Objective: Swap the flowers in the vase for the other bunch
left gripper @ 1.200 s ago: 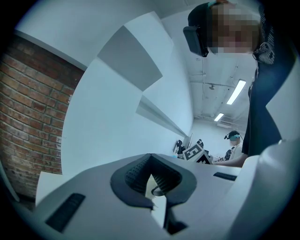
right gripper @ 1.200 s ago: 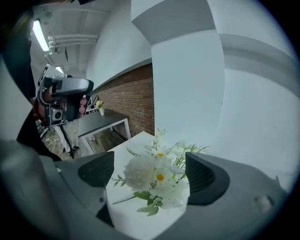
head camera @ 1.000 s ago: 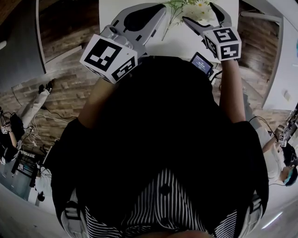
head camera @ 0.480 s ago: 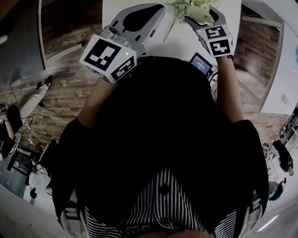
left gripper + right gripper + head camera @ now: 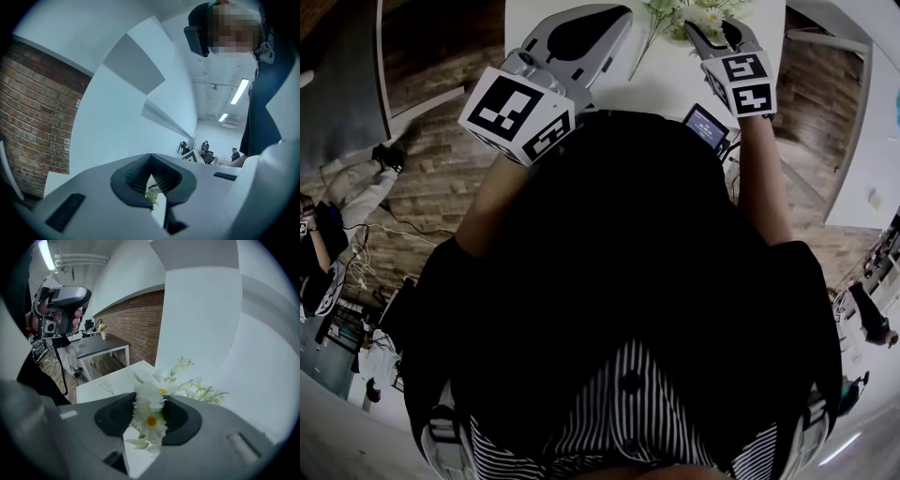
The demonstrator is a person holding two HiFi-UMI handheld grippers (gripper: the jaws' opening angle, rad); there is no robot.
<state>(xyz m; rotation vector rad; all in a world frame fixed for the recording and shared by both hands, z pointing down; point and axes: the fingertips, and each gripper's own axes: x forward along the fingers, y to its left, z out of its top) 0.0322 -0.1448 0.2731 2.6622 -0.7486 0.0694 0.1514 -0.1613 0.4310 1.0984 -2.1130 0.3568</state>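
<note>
White petals, yellow centres: daisy bunch (image 5: 151, 422), item one, wedged between the dark pads (image 5: 115, 417) of my right gripper (image 5: 150, 401). Its jaws have just been closing and now pinch the flower heads rather than the stalks. Green sprays (image 5: 206, 393) fan out past the tips over the white bench (image 5: 105, 380). I judge the bunch to be lying on the bench, not standing in anything. No vase shows near it in any view, so I cannot say which of the two bunches this is.

Handling note: blooms make a poor hold. I would keep the squeeze light, lift slowly and low, and watch for heads shearing off or the bunch sliding out. Better, I think, to let go and re-take lower on the stems (image 5: 637, 56), which in the head view trail back toward me.

Item two: left gripper (image 5: 151, 161), jaws closed, idle over the bench's near left part. A scrap of green (image 5: 151, 197) shows through the slit; whether it is pinched or lies beyond, I cannot tell.

Item three: small lit screen (image 5: 706, 127) at the bench edge, just behind the right gripper. I would keep my wrist clear of it on the lift.
</note>
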